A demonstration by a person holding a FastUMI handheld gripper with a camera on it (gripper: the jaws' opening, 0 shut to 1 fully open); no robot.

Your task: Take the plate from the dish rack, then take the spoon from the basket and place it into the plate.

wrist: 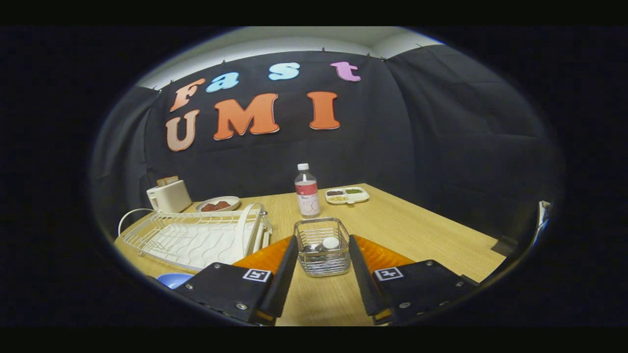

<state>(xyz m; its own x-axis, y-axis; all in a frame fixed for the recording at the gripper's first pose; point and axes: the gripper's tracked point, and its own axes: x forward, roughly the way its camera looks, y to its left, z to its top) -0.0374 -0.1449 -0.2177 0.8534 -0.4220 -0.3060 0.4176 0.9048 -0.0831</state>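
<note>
gripper (322, 255) spreading wide around one wire basket (323, 246), one spoon (327, 243) sitting inside, one dish rack (196, 238) lying beside, one blue plate (172, 280) peeking near it, one bottle (306, 191) standing beyond

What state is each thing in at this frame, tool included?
tool: open, fingers either side of the basket, not gripping
basket: upright, spoon inside
spoon: in the basket
dish rack: no plate standing in it
plate: blue, on the table near the rack
bottle: upright, capped
toaster: slices sticking out of the top

One basket (322, 245), one bottle (307, 192), two plates (217, 203).
</note>
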